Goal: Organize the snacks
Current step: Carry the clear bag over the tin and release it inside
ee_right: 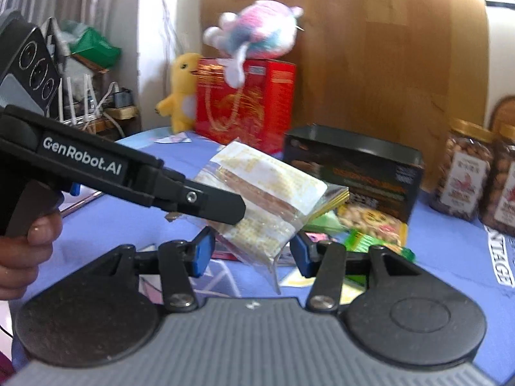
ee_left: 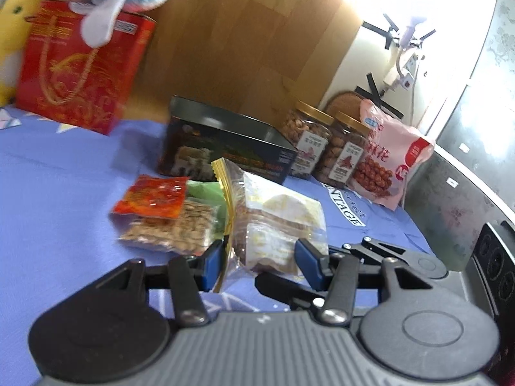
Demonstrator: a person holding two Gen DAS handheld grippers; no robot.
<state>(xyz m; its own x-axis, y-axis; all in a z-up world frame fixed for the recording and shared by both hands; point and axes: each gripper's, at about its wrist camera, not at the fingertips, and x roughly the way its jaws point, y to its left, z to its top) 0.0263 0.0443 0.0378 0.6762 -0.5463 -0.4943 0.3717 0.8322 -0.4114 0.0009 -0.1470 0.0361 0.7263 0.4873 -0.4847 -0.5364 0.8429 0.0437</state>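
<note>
Clear plastic, that is the wrapping of the cracker packet (ee_left: 276,222), which the left gripper (ee_left: 260,262) has clamped between its blue pads and holds tilted above the blue-clothed bench (ee_left: 58,173). In the right wrist view the same packet sits raised between the right gripper's (ee_right: 251,251) pads, whose jaws stand apart on either side; whether they touch the wrapper is hard to tell through the blur, though they look clear of it. Just beside the packet lie a red-topped bag of seeds (ee_left: 164,215) and a green wrapper (ee_left: 202,189). Behind them stands an open dark box (ee_left: 225,144), then two gold-lidded nut jars (ee_left: 325,144) and a pink snack bag (ee_left: 386,164). A red gift box (ee_left: 80,70) stands well apart at the back.
</note>
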